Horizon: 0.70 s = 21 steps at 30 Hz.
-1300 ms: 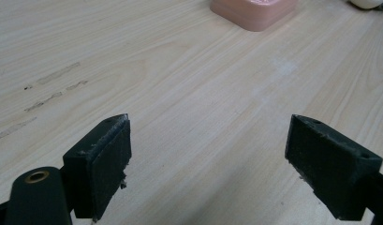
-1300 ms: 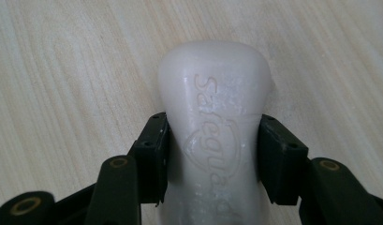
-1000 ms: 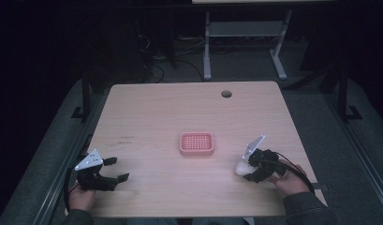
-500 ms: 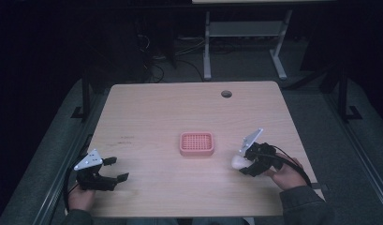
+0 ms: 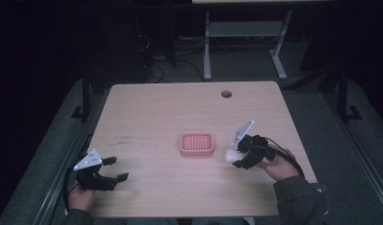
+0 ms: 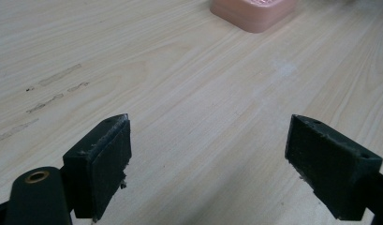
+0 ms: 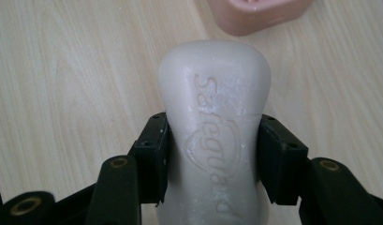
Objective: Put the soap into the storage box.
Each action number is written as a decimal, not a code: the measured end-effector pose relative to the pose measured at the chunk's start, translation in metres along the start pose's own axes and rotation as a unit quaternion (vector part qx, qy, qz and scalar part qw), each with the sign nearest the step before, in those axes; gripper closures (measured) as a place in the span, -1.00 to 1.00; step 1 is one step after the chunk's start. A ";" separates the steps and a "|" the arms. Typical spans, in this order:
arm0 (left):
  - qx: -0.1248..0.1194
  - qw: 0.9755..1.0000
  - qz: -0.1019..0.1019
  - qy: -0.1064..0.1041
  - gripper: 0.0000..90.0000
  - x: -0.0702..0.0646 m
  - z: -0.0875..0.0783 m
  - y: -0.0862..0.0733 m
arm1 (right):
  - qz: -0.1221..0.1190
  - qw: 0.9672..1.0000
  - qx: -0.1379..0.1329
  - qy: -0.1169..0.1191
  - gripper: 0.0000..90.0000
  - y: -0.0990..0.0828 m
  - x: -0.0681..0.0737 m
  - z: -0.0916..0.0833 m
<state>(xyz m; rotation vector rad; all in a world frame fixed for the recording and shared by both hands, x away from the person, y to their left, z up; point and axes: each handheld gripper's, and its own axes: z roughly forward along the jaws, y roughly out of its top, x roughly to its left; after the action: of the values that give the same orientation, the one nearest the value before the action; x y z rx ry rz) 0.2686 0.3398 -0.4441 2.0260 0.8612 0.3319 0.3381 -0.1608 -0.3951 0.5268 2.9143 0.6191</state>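
Observation:
A white bar of soap [image 7: 215, 131] with raised lettering sits clamped between the black jaws of my right gripper [image 7: 212, 152], held above the wooden table. From the high view the soap [image 5: 231, 155] hangs just right of a pink soap dish [image 5: 196, 144] at the table's middle, with the right gripper [image 5: 239, 153] shut on it. The dish's edge [image 7: 254, 16] lies ahead of the soap. My left gripper [image 5: 115, 169] rests near the table's front left corner, jaws wide open with nothing between them [image 6: 208, 159]. The dish [image 6: 254, 11] lies far ahead of it.
The wooden table [image 5: 156, 112] has a round cable hole [image 5: 226, 93] near its far right edge. Faint scuff marks [image 6: 53, 91] mark the wood ahead of the left gripper. A metal stand [image 5: 240, 37] is on the dark floor behind the table.
My right gripper has risen with the soap and moved slightly toward the pink dish. The left gripper has stayed where it was.

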 end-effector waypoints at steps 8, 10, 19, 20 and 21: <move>0.000 1.000 0.001 0.001 -0.69 0.000 0.000 0.000 | -0.013 1.000 0.000 -0.001 0.08 0.017 -0.004 -0.001; 0.000 1.000 0.001 0.001 -0.69 0.001 0.000 0.000 | -0.015 1.000 -0.001 0.002 0.09 0.021 -0.004 -0.001; -0.001 1.000 0.002 0.002 -0.69 0.001 -0.001 0.000 | -0.028 1.000 0.000 0.006 0.08 0.038 -0.008 0.001; -0.001 1.000 0.002 0.002 -0.69 0.001 -0.001 0.000 | -0.028 1.000 0.000 0.006 0.08 0.038 -0.008 0.001; -0.001 1.000 0.003 0.002 -0.69 0.001 -0.001 0.000 | -0.031 1.000 0.003 0.005 0.08 0.041 -0.008 0.002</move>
<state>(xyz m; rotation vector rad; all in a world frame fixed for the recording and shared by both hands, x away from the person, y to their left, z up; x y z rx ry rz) 0.2688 0.3411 -0.4433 2.0263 0.8577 0.3394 0.3591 -0.1275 -0.3795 0.4347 2.9300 0.6068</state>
